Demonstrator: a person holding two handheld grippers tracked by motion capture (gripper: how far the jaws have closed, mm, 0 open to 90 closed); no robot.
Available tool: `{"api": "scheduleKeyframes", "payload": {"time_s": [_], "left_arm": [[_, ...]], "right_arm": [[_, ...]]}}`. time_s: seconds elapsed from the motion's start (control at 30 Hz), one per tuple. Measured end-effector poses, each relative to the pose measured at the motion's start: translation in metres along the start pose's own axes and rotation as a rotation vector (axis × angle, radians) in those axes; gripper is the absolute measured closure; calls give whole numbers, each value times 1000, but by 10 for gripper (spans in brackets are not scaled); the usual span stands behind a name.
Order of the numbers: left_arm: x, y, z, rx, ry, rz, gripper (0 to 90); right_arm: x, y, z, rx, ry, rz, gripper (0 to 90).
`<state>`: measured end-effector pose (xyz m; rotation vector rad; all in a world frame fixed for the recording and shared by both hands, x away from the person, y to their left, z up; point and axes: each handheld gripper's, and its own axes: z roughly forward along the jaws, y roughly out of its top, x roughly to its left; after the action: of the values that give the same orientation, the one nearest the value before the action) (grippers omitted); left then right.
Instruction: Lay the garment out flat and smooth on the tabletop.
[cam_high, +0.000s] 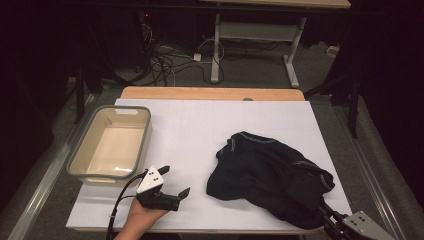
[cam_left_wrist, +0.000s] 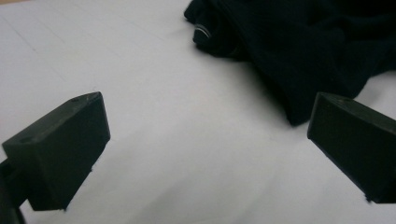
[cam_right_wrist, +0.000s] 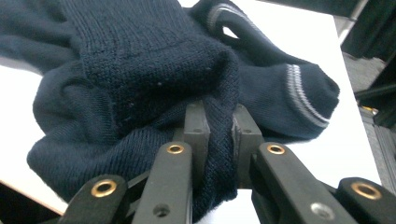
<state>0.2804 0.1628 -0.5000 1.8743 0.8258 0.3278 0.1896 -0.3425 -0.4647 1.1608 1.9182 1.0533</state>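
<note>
**Fingers wide on the left, pinched on knitwear on the right**

The fingers (cam_left_wrist: 65, 149) of the left gripper (cam_high: 172, 181) stand wide apart with nothing between them, hovering low over the bare white table (cam_high: 200, 125) near its front edge, just in front of the empty beige basket (cam_high: 111, 142). They point across toward the dark sweater (cam_high: 270, 175), which lies crumpled on the right half of the table, well apart from the basket.

Further right, the right gripper (cam_high: 325, 212) at the front right corner has its fingers (cam_right_wrist: 196, 133) clamped on a fold of the navy knit near the garment's front edge, the cloth bunched up and over them. A striped cuff (cam_right_wrist: 299, 100) lies just beyond.

The sweater looks soft, limp and fairly light; it would likely sag and trail when lifted by one pinch, and the loose knit could slip or stretch. I would judge a second hold on the thicker ribbed collar (cam_high: 250, 141) or the left hem, where the free gripper faces it, gives the best control.
</note>
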Motion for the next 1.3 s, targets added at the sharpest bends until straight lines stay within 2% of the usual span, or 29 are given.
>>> {"api": "scheduleKeyframes", "payload": {"time_s": [0.03,0.07,0.1,0.13,0.17,0.23,0.27,0.3,0.33,0.37,0.4,0.43,0.47,0.5,0.53,0.57,0.6,0.63,0.67,0.73,0.87,0.93,1.07,1.1,1.13,1.17,1.2,1.23,1.3], "left_arm": [[0,0,0,0,0,0,0],[-5,5,9,-1,-43,-11,20],[-8,9,15,-2,-67,-22,47],[-12,14,23,1,-79,-32,68],[-12,14,23,1,-79,-32,80],[-18,26,42,9,-95,-46,157],[-20,39,65,40,-111,-70,159],[-20,44,76,66,-115,-89,163],[-20,44,76,66,-115,-89,199],[-18,49,87,106,-122,-111,199],[-17,53,97,141,-139,-125,260],[-18,56,111,235,-165,-111,364],[-20,57,116,281,-170,-98,451],[-20,57,116,281,-170,-98,516],[-22,57,116,290,-172,-76,625],[-23,57,114,278,-186,-56,625],[-27,54,107,260,-187,-16,778],[-27,54,107,260,-187,-16,806],[-28,53,102,242,-181,4,806],[-30,48,87,195,-187,14,822],[-38,29,49,131,-222,46,830],[-45,17,31,126,-236,70,830],[-56,-3,-2,120,-264,73,831],[-59,-7,-8,125,-265,83,831],[-64,-15,-19,141,-271,97,831],[-64,-15,-19,141,-271,97,830],[-67,-23,-26,151,-275,93,830],[-67,-23,-26,151,-275,93,828],[-68,-28,-30,162,-270,95,826]], "right_arm": [[0,0,0,0,0,0,817],[6,2,2,0,5,-22,815],[8,3,3,2,6,-27,815],[9,3,4,3,7,-37,815],[10,2,4,3,10,-37,814],[9,2,4,5,13,-27,814],[10,1,4,5,15,-21,814],[10,1,4,4,14,-21,813],[10,1,4,4,14,-21,813],[11,1,4,4,12,-20,811],[11,1,5,4,15,-26,811],[11,1,5,4,19,-24,811],[10,1,6,5,20,-23,810],[10,0,6,6,22,-18,810],[10,0,7,7,25,-19,810],[10,0,7,7,25,-19,810],[10,0,8,6,31,-18,810],[10,0,8,6,30,-19,810],[10,0,8,6,30,-19,810],[11,0,8,4,30,-23,809],[12,1,9,1,33,-26,805],[13,1,9,0,37,-26,804],[18,3,10,-6,53,-32,790],[19,4,10,-8,59,-32,775],[21,6,9,-12,63,-23,707],[22,7,8,-12,62,-13,667],[22,8,7,-16,61,-2,629],[22,8,7,-16,61,-2,629],[21,10,4,-32,52,12,562]]}}
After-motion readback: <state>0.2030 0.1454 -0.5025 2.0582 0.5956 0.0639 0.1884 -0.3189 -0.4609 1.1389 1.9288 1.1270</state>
